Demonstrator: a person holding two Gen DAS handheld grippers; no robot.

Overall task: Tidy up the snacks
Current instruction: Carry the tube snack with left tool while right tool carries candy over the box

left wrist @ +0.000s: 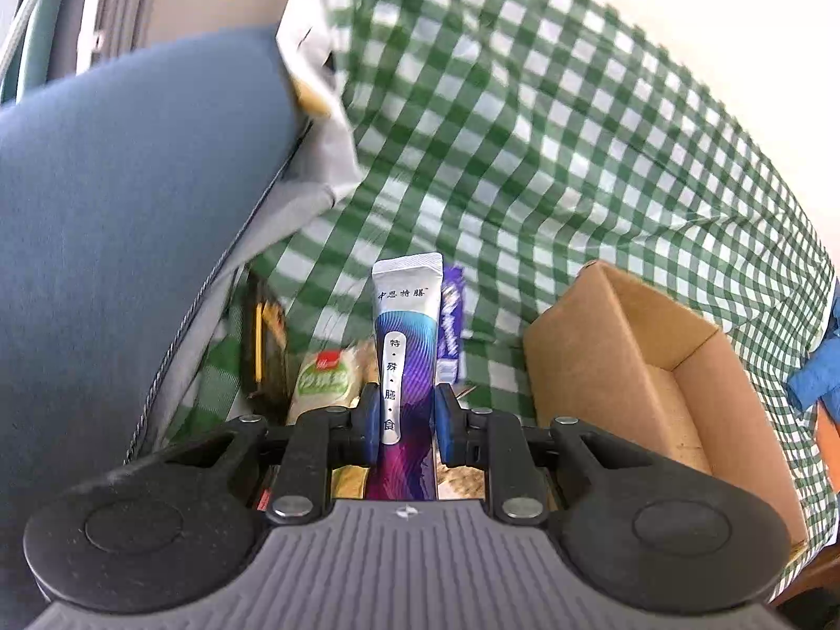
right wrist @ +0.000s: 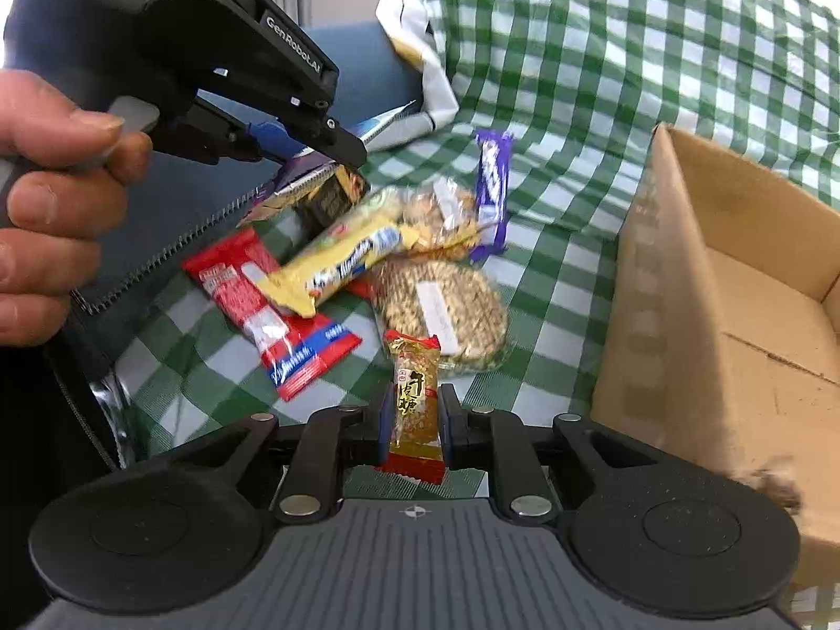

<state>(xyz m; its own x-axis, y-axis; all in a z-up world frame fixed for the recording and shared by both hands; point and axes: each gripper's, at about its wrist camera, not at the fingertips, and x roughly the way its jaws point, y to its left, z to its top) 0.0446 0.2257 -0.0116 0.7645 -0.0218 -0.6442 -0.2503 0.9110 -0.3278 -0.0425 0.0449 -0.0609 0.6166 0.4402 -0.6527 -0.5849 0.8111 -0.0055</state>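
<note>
My left gripper point(left wrist: 405, 422) is shut on a silver-and-purple sachet point(left wrist: 407, 346) and holds it upright above the snack pile; it shows at the upper left of the right wrist view point(right wrist: 320, 157). My right gripper point(right wrist: 415, 428) is shut on a small gold-and-red candy packet point(right wrist: 415, 404). On the green checked cloth point(right wrist: 604, 52) lie a yellow bar point(right wrist: 341, 262), a red wrapper point(right wrist: 273, 310), a purple bar point(right wrist: 492, 189) and two clear bags of nuts point(right wrist: 446, 299). An open cardboard box point(right wrist: 735, 289) stands to the right, also in the left wrist view point(left wrist: 630, 367).
A blue-grey cushion or bag with a zip point(left wrist: 131, 236) lies on the left. A white plastic bag point(right wrist: 420, 26) sits behind the pile. A black packet point(left wrist: 262, 346) and a green-labelled snack point(left wrist: 320, 378) lie below the left gripper.
</note>
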